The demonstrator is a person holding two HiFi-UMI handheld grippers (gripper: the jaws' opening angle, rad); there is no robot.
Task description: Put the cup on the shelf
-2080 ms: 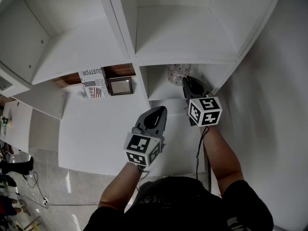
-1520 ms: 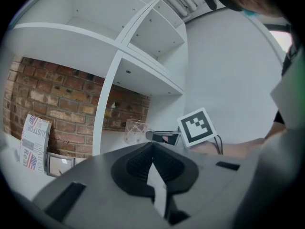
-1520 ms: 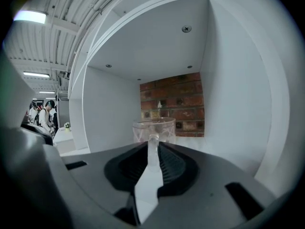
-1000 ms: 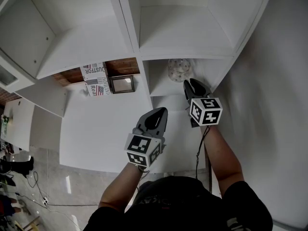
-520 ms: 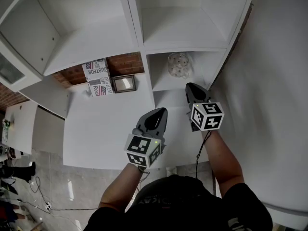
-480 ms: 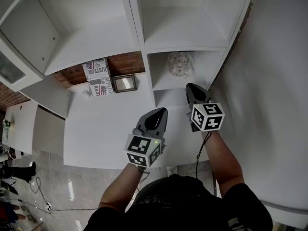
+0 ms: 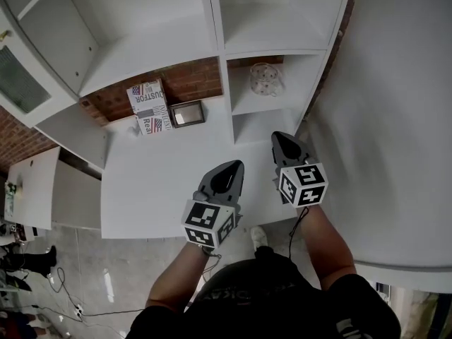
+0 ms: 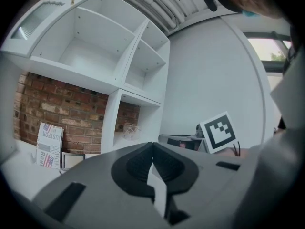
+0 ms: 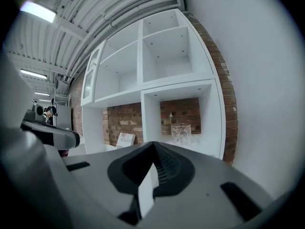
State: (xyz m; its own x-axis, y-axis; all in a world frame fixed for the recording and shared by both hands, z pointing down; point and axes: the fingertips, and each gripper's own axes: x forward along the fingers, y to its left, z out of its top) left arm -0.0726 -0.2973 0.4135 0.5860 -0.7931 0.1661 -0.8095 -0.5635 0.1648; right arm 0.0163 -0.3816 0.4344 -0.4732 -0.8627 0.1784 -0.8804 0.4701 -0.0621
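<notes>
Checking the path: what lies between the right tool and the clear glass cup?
Only the bare white shelf board separates right tool from cup; head view.

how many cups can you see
1. The cup stands in the lower right compartment of the shelf. The other open compartments show no cup.

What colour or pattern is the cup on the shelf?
The cup is clear, patterned glass; the right gripper view shows it best.
</notes>
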